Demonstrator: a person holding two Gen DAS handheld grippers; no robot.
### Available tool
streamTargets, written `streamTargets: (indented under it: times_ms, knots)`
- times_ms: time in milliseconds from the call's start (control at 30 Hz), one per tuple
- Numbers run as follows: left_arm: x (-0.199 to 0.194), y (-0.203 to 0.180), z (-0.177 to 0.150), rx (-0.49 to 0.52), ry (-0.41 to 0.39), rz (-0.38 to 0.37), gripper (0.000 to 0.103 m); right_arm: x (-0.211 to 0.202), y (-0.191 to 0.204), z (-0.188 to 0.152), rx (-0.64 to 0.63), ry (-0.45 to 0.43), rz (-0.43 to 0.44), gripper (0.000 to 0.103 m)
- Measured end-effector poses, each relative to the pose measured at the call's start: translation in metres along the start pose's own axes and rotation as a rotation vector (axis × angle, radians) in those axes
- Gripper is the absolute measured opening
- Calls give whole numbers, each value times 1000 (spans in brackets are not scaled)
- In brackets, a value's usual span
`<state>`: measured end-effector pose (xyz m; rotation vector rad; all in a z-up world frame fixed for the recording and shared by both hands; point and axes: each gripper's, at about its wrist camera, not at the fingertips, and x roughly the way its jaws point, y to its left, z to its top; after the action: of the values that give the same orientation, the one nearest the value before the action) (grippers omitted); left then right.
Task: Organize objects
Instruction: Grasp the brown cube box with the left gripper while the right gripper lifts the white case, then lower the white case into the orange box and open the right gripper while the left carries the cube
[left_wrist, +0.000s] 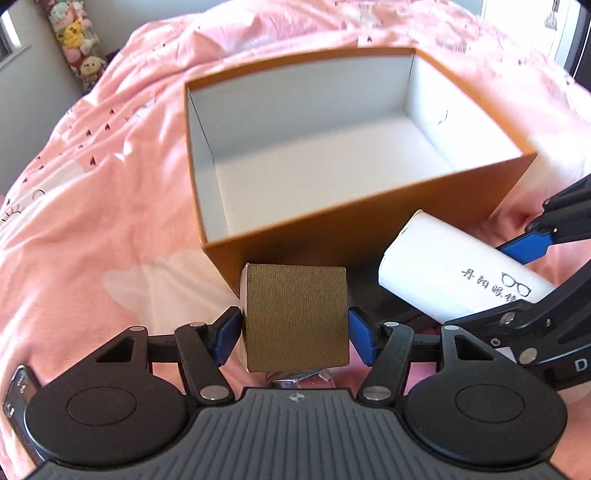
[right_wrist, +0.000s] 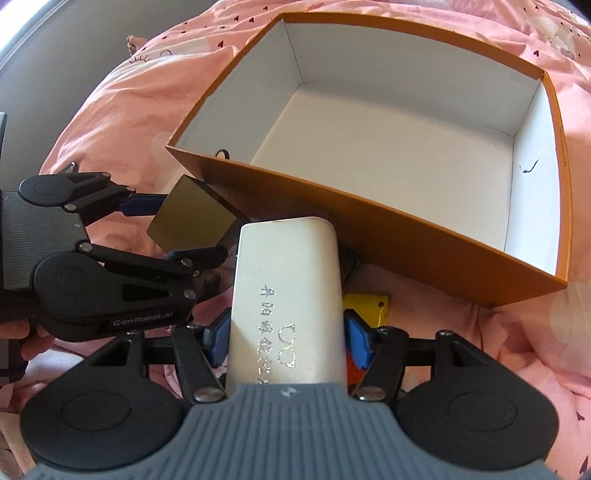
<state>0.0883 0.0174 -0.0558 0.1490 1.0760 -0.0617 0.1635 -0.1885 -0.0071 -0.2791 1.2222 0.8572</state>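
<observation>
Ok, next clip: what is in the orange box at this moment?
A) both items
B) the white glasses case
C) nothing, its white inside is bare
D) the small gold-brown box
C: the orange box shows only its white floor, while the gold-brown box sits clamped in the left gripper and the white glasses case in the right gripper, both outside its near wall.

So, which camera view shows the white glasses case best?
The right wrist view: the white glasses case fills the centre, held between the right hand-held gripper pads, with its glasses logo and printed characters facing the camera. The left wrist view shows it only from the side, at the right edge, with the end in the gripper hidden.
</observation>
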Motion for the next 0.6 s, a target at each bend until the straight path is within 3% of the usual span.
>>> streamTargets:
  times_ms: [167, 233, 433, 600]
  knots:
    - [-27, -4, 10, -35, -51, -39, 71, -27, 11, -9, -3, -71, -13, 63]
    - [-33, -2, 6, -59, -67, -61, 71, -57, 6, -14, 5, -93, -13, 63]
    - [-67, 2, 21, -107, -133, -120, 71, -81, 12, 4, 43, -176, -33, 63]
    - [-63, 4, 47, -138, -190, -167, 72, -92, 6, 25, 89, -248, -62, 63]
